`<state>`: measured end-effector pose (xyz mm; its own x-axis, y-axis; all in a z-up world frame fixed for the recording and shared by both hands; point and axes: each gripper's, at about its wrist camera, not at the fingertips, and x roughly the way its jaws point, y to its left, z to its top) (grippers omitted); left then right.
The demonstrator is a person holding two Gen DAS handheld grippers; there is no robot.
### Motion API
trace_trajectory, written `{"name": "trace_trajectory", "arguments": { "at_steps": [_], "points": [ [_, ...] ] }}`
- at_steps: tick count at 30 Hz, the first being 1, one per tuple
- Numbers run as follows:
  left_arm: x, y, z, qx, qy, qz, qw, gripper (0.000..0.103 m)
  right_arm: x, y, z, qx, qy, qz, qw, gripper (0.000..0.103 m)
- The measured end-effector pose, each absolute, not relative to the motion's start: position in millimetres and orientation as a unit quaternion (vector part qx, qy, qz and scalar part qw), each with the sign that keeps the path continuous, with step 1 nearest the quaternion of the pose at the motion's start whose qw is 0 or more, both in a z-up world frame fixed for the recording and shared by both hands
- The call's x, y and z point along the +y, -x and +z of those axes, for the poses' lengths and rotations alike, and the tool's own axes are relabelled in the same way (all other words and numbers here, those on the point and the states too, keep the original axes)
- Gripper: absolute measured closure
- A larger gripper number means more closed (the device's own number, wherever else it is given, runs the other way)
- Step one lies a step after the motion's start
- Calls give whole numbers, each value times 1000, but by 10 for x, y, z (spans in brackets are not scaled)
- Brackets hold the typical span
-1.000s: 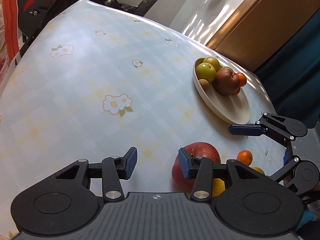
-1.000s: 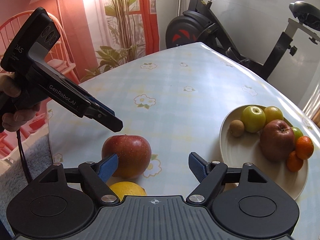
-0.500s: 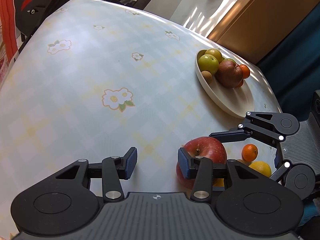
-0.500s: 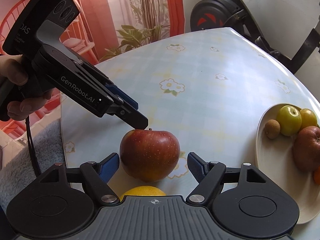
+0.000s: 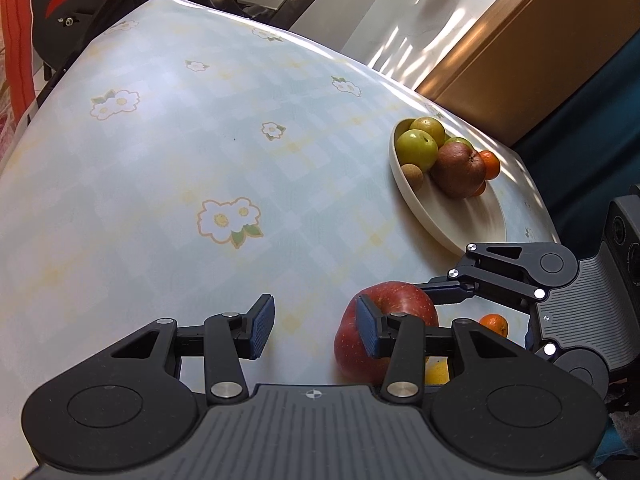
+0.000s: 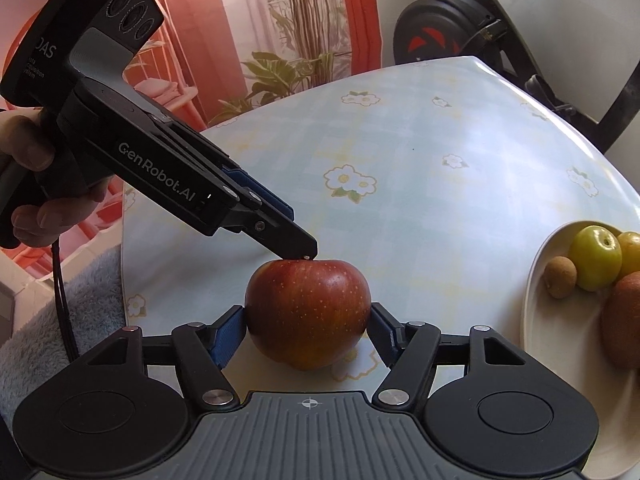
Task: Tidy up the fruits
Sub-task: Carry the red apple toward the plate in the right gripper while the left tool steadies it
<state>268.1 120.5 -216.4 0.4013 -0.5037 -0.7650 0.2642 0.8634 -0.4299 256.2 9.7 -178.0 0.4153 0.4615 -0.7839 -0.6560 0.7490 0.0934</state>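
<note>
A big red apple (image 6: 307,312) sits on the flowered tablecloth between the two blue pads of my right gripper (image 6: 307,332). The pads stand at both sides of the apple, seemingly touching it. My left gripper (image 5: 316,330) is open and empty. Its right finger sits just above the apple (image 5: 404,300) in the left wrist view. A cream oval plate (image 5: 476,216) holds green and yellow fruit, a brown-red fruit (image 5: 458,168), a small kiwi and small oranges. A mandarin (image 5: 494,324) and a yellow lemon (image 5: 436,372) lie on the table by the apple.
The plate also shows at the right edge of the right wrist view (image 6: 560,344). An exercise bike (image 6: 440,28) stands past the table's far end. A wooden cabinet (image 5: 520,40) stands behind the plate. The table edge lies near, left of the apple.
My right gripper has moved forward and left so the apple now sits between its pads, and the jaws have narrowed onto it. The left gripper has stayed open just above the apple.
</note>
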Motion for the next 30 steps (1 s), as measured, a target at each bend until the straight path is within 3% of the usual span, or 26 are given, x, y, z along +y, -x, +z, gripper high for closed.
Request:
{"name": "trace_trajectory", "arguments": {
  "at_steps": [10, 30],
  "points": [
    [1040, -3012, -2168, 495, 171, -219, 823, 57, -140, -2766, -1815, 395, 124, 316, 854, 41],
    [547, -2886, -2116, 499, 161, -283, 803, 59, -813, -2407, -1891, 389, 62, 295, 870, 42]
  ]
}}
